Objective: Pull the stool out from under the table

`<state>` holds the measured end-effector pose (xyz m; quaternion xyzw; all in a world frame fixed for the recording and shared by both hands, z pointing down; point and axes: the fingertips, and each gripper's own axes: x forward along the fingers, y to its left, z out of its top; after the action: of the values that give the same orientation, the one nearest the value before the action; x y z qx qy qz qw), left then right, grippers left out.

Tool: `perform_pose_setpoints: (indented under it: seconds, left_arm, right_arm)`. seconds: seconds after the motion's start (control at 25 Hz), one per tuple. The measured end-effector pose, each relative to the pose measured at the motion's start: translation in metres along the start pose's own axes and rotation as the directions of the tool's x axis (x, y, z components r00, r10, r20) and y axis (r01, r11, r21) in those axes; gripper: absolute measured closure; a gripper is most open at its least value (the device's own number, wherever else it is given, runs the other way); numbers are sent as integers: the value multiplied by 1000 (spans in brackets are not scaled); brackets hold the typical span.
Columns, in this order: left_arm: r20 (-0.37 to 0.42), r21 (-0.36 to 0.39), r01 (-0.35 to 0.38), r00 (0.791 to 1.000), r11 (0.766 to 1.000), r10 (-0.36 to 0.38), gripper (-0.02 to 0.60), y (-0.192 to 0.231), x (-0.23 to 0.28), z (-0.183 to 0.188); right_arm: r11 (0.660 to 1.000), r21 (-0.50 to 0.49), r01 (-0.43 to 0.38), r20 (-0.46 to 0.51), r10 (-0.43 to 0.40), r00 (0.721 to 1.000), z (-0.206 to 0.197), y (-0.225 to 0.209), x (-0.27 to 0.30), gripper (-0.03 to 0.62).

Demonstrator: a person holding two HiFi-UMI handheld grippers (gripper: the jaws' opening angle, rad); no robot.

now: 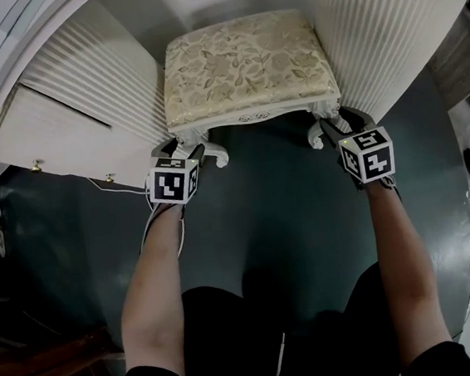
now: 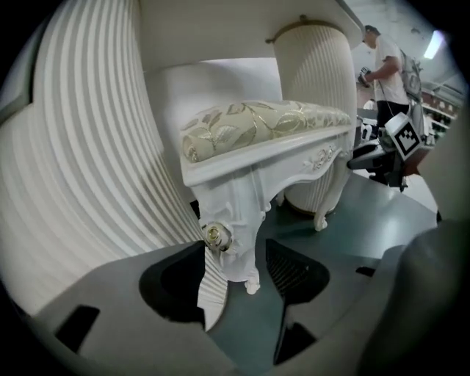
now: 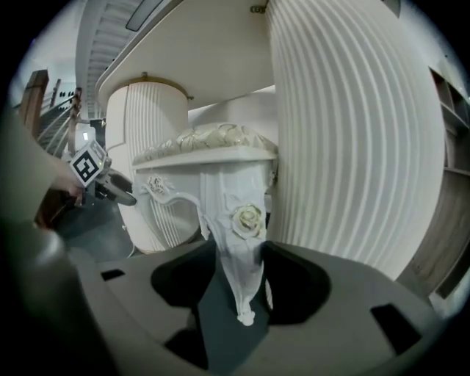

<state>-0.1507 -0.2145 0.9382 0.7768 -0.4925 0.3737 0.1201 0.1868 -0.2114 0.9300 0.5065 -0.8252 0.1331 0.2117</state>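
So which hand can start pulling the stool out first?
Right. The right gripper pinches one front leg of the stool, so it could probably pull now. The left gripper stands open around the other front leg, a gap showing.

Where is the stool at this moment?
Head view, top centre: the stool stands between the table's ribbed pedestals, front legs between the jaws of the left gripper and right gripper.

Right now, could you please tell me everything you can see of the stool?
The stool stands upright between the table's two fluted white pedestals. Its padded cream seat, patterned with gold leaves, sits on a white carved frame with curved legs bearing rosettes; the feet rest on the dark floor. The left gripper straddles the front left leg with open jaws; the right gripper looks closed on the front right leg.
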Motion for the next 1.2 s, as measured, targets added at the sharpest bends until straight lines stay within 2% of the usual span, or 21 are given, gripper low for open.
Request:
perform_pose_setpoints:
  seconds: [0.08,0.16,0.2,0.28,0.36,0.44,0.6,0.76,0.88,1.0,1.2]
  left_arm:
    - [-25,30,36,999,999,-36,258,-5,11,-3]
    - [-43,10,58,997,998,-57,203,-10,20,-2]
    - [-43,-15,60,997,998,-60,209,-8,20,1]
    - [-25,-77,64,997,995,-66,268,2,16,6]
    - [-12,-91,75,997,993,-77,328,11,16,5]
    - [-15,-72,95,995,993,-96,330,16,21,5]
    - [-20,-93,125,992,988,-127,334,17,24,11]
    - [-51,-55,148,987,987,-151,347,20,23,8]
    - [-82,0,199,977,980,-198,356,20,21,7]
    - [-103,18,243,965,970,-240,371,18,19,5]
    - [-137,56,228,966,972,-219,370,18,19,5]
  right_arm:
    - [1000,0,-10,-1,10,1000,0,0,0,369]
    - [1000,-12,-25,-3,25,1000,2,0,-2,358]
    - [999,-17,-28,-3,28,1000,5,1,-2,356]
    - [1000,-12,-14,1,14,1000,8,6,0,353]
    - [1000,-6,25,-2,-25,1000,3,14,0,354]
    - [998,-13,54,-10,-54,998,-2,20,-3,359]
    - [999,-17,52,-16,-52,998,-5,18,-7,367]
    - [999,1,44,-13,-44,999,-3,16,-4,384]
    - [997,23,78,-18,-78,997,-2,14,-2,379]
    - [996,36,81,-11,-80,997,-2,10,0,381]
    - [999,11,34,-32,-33,999,-3,9,-1,388]
